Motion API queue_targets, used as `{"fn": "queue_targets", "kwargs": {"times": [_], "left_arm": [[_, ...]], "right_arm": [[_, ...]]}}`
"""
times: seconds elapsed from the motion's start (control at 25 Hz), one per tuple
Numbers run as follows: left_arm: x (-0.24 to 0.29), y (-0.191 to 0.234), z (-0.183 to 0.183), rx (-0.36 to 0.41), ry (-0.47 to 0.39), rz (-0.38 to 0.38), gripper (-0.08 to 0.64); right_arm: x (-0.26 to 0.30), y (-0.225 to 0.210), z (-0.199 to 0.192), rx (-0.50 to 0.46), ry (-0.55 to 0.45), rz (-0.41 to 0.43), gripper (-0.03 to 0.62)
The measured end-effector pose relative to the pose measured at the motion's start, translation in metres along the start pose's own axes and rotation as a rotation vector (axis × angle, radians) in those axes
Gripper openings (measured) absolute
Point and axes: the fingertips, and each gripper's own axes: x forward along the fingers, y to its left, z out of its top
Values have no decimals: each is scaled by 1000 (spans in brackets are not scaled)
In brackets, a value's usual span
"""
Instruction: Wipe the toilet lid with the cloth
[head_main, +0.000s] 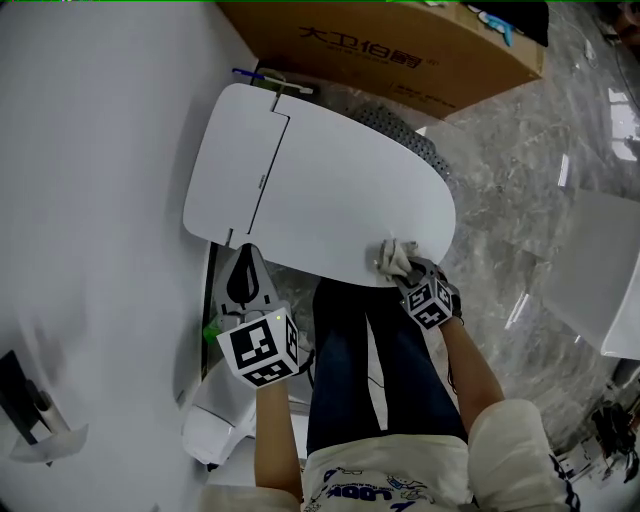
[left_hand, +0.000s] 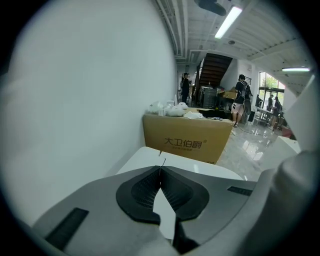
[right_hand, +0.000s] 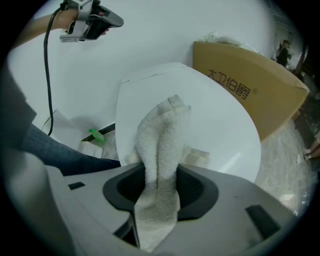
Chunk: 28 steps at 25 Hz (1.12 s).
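Jaws on right gripper clamp cloth against toilet lid; on left gripper they meet.

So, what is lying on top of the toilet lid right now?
Only the white cloth, pinched in the right gripper, lies on the toilet lid, at the edge nearest the person. The rest of the lid looks bare. The surface under the cloth is covered.

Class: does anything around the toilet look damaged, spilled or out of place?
Nothing looks damaged or spilled. The toilet lid lies shut; the right gripper holds the cloth at its front edge. Only the cardboard box behind it seems out of place.
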Motion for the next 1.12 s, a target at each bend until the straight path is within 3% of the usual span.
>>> {"fn": "queue_targets", "kwargs": {"times": [0.28, 0.6, 0.84, 1.12], "left_arm": [[5, -28, 11, 47, -8, -44, 3], [5, -42, 23, 50, -22, -58, 3], [-14, -32, 48, 43, -50, -39, 3], [-45, -17, 120, -31, -179, 18, 3]], "right_arm": [[-20, -35, -51, 163, 30, -67, 166], [-29, -44, -50, 267, 19, -86, 160], [-92, -61, 14, 372, -189, -187, 158], [-209, -108, 161, 274, -511, -300, 157]]}}
